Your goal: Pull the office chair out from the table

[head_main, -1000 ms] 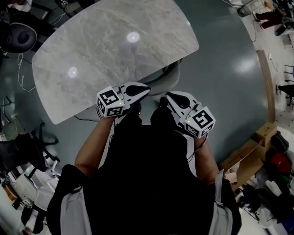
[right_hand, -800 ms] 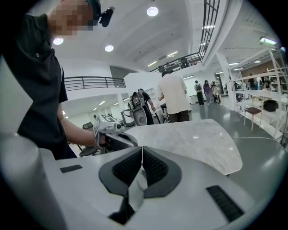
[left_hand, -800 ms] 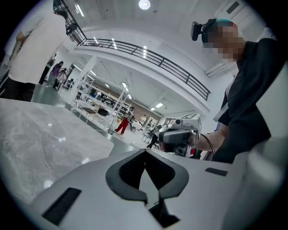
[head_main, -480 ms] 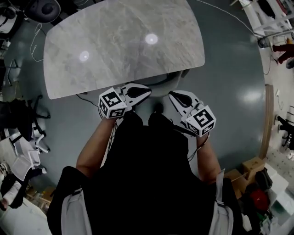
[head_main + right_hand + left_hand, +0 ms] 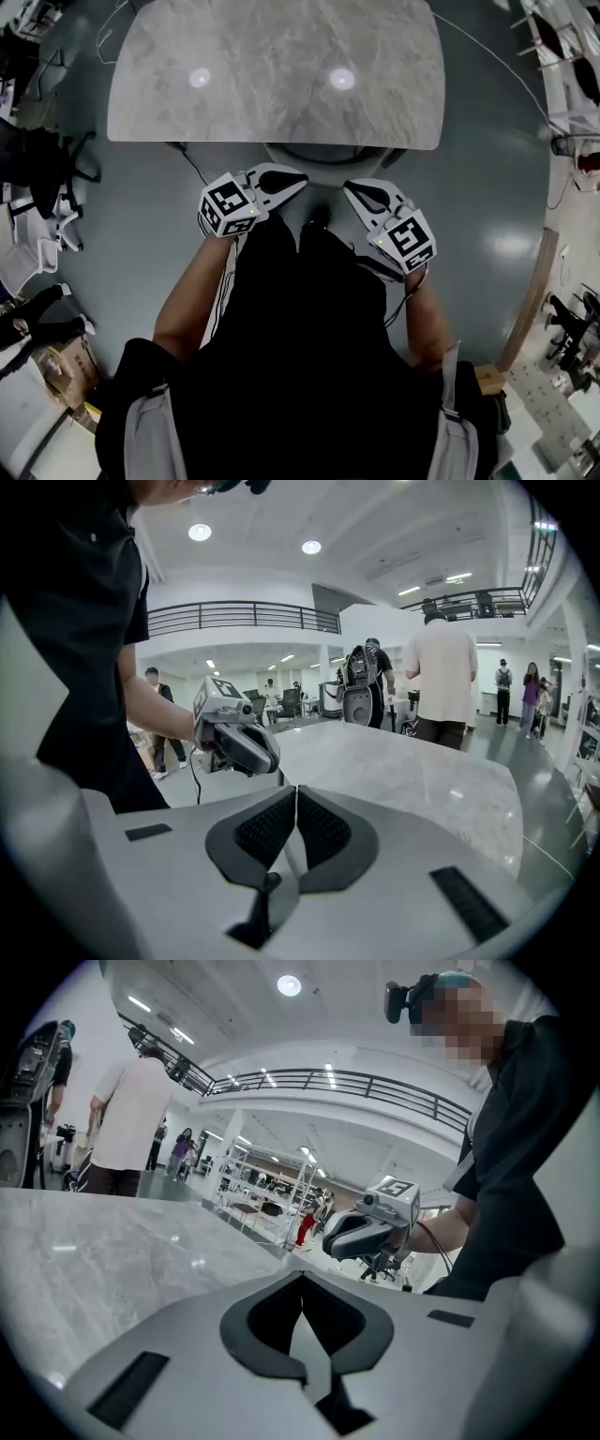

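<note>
So the pale grey office chair with the curved back [image 5: 328, 167] is tucked in under the near edge of the grey marble-look table top [image 5: 281, 56], top middle of the head view. Only the rounded upper part of it pokes out from under the table, and the base and wheels are hidden. My guess is it rolls pretty easily on that glossy grey-blue floor [image 5: 141, 206], so it's not heavy to move, but it could swivel or veer if it's pulled from one side only. The shell looks hard and smooth, so stiff, not fragile, and maybe a bit slippery. The best spot to grab is probably the top rim of the backrest, one grip left of centre and one right of centre, pulling straight back toward the person.

Now the tools, left first. The left gripper [image 5: 300, 181] sits just left of the chair's visible bit, pointing in toward the middle. In its own view the jaws [image 5: 302, 1281] are pressed together with nothing between them, just table top beyond.

The right gripper [image 5: 350, 190] mirrors it on the other side of the chair, tip aimed inward. Its jaws [image 5: 296, 797] are closed too, and it's empty.

From above, both tips hover near the chair's rim, but whether either one actually touches it, I can't tell. Both would have to open up before they could clamp that rim.
</note>
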